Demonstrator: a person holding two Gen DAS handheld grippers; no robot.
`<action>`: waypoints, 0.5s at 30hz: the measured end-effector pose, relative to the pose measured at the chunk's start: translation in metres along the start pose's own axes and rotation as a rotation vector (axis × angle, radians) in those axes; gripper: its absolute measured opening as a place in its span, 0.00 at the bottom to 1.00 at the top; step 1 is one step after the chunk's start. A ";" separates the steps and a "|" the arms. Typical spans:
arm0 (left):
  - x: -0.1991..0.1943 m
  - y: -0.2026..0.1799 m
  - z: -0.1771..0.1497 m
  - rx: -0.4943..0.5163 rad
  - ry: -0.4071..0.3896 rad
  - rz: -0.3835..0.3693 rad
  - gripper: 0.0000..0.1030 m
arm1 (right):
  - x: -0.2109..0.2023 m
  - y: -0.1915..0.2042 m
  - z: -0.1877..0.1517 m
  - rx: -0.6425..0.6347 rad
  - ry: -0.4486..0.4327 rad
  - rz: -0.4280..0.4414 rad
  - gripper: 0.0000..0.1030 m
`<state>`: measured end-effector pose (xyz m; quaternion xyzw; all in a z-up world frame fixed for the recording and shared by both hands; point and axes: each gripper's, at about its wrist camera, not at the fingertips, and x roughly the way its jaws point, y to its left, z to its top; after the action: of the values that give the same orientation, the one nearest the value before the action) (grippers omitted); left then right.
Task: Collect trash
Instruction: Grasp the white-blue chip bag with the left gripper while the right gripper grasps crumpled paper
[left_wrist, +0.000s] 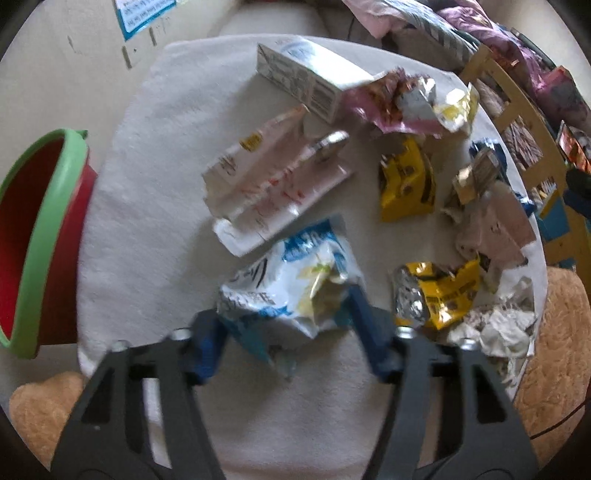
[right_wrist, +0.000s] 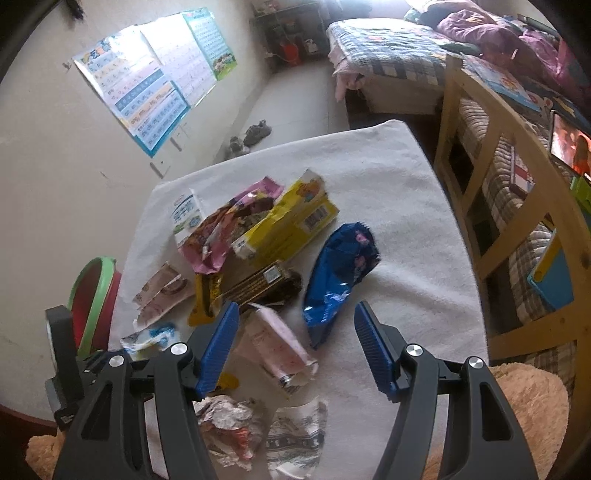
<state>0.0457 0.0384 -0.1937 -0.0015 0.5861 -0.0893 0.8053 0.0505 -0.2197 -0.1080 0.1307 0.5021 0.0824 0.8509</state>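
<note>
Left gripper (left_wrist: 284, 325) pinches a blue-and-white wrapper (left_wrist: 295, 280) on the white towel (left_wrist: 147, 184) (red bin (left_wrist: 55, 206) beside); right gripper (right_wrist: 295, 350) spread above a pink wrapper (right_wrist: 280, 343).

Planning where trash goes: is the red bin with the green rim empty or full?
Cannot tell: the red bin with the green rim shows only bare red inner wall; its bottom is hidden.

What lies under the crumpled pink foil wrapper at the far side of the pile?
The pink foil wrapper overlaps a white-and-blue milk carton and a yellow flattened box. Whatever lies beneath its middle is covered.
</note>
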 end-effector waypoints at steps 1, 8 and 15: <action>0.000 -0.001 -0.003 0.000 -0.001 -0.008 0.37 | 0.001 0.005 -0.001 -0.014 0.008 0.011 0.61; -0.020 0.005 -0.007 -0.052 -0.050 -0.050 0.28 | 0.007 0.041 -0.027 -0.187 0.115 0.064 0.61; -0.021 0.001 -0.010 -0.072 -0.043 -0.066 0.29 | 0.039 0.052 -0.065 -0.243 0.256 0.097 0.64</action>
<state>0.0305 0.0436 -0.1771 -0.0516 0.5712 -0.0946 0.8137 0.0121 -0.1505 -0.1545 0.0394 0.5858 0.1992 0.7846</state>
